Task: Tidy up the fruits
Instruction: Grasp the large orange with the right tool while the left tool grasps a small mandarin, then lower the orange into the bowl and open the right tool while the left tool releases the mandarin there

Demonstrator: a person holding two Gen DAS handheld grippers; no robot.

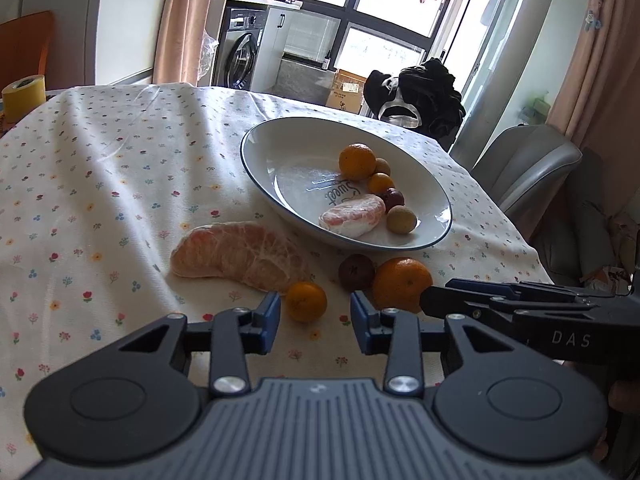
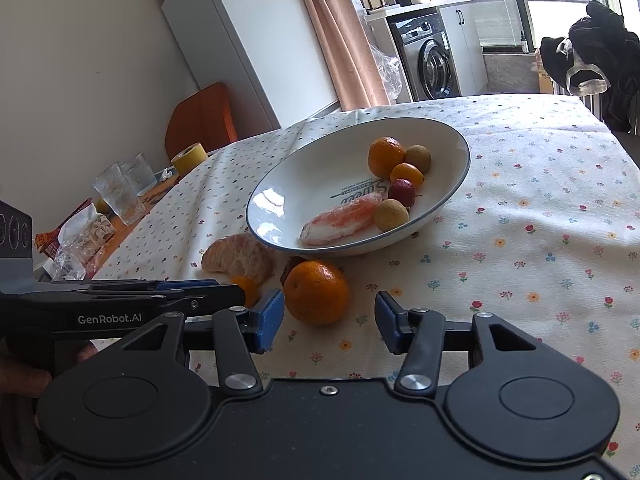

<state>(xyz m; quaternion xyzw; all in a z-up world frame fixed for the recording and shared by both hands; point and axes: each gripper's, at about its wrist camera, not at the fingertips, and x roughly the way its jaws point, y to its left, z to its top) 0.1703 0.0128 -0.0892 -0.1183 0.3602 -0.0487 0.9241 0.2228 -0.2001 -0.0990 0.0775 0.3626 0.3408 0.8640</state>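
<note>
while both tongs gape, the small orange [image 1: 305,301] sits just ahead of the left tongs [image 1: 315,317].

At lower centre the right gripper [image 2: 330,320] gapes wide, a mandarin [image 2: 317,293] just beyond its blue pads. Centre frame, a white bowl [image 2: 280,184] holds mixed fruit. The left gripper [image 2: 224,294] enters from the left.

Six fruits [image 1: 357,161] fill the plate [image 1: 260,152]; four [image 1: 240,254] lie beside it.
</note>
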